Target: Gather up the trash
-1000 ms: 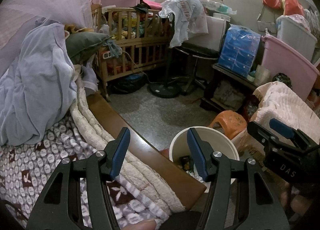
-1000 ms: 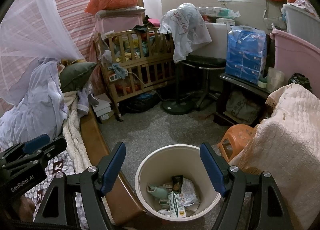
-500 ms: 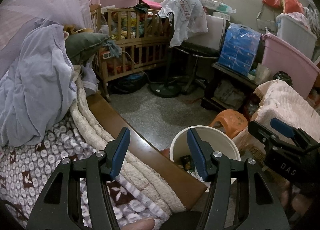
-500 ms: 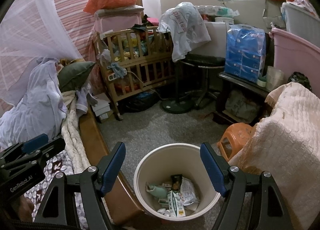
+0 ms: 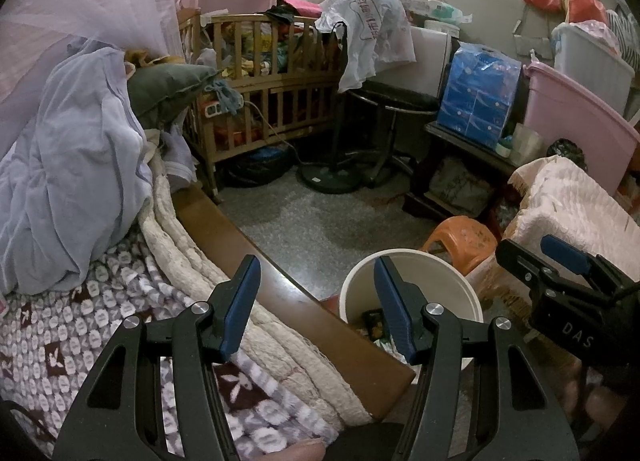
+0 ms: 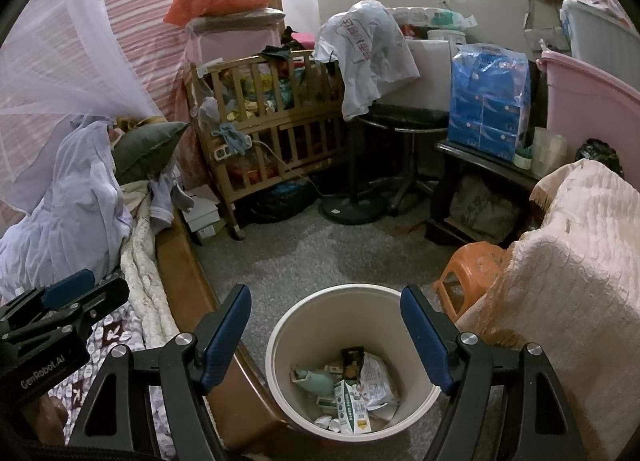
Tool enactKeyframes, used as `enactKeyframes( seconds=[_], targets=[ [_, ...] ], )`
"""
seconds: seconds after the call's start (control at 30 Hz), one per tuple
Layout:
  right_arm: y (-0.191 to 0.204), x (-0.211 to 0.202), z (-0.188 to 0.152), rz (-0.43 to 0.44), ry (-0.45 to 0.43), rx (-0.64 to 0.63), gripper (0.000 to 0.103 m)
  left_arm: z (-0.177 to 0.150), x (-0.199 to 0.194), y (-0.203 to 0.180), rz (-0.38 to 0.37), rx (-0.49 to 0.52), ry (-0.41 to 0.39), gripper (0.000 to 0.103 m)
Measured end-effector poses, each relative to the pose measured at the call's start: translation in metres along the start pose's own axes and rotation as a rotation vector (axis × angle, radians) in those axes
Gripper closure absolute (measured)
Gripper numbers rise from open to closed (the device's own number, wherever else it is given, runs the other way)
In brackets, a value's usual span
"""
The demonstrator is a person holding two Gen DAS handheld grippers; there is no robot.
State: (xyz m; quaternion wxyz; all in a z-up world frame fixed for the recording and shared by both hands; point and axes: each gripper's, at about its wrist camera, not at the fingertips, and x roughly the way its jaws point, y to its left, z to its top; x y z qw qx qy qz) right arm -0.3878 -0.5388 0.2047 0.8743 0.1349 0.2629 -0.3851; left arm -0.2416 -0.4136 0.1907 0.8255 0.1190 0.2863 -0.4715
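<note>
A cream round trash bin [image 6: 280,361] stands on the floor beside the bed, holding several pieces of trash: a milk carton [image 6: 352,407], a pale green item [image 6: 316,381] and printed wrappers [image 6: 376,377]. My right gripper [image 6: 326,319] hangs open above the bin with nothing between its blue pads. My left gripper [image 5: 316,293] is open and empty over the wooden bed edge [image 5: 248,257], with the bin [image 5: 436,273] just to its right. Each gripper shows at the side of the other's view, the right gripper [image 5: 560,281] and the left gripper [image 6: 60,313].
A bed with a patterned blanket [image 5: 60,325] and lilac cloth [image 5: 72,165] fills the left. A wooden crib [image 6: 272,121], a black stool [image 6: 404,129], an orange stool [image 6: 472,269] and a pink-covered seat [image 6: 568,273] ring the grey floor [image 6: 320,253].
</note>
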Motion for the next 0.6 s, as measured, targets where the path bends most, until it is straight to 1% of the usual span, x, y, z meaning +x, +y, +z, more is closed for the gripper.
enactKeyframes(
  seconds=[0.27,0.43,0.53,0.6],
  targets=[
    [-0.006,0.004,-0.007,-0.001,0.011,0.0,0.028,-0.004,0.005,0.002,-0.001,-0.008,0.011,0.045],
    [-0.005,0.006,-0.009,-0.002,0.019,-0.008,0.028,-0.005,0.003,0.004,-0.009,0.002,0.0,0.045],
    [0.002,0.007,-0.008,-0.002,0.025,-0.02,0.028,-0.006,0.002,0.011,0.015,-0.004,-0.021,0.045],
    [0.007,0.009,-0.006,0.0,0.029,-0.029,0.028,-0.008,0.002,0.017,0.023,-0.013,-0.014,0.045]
  ],
)
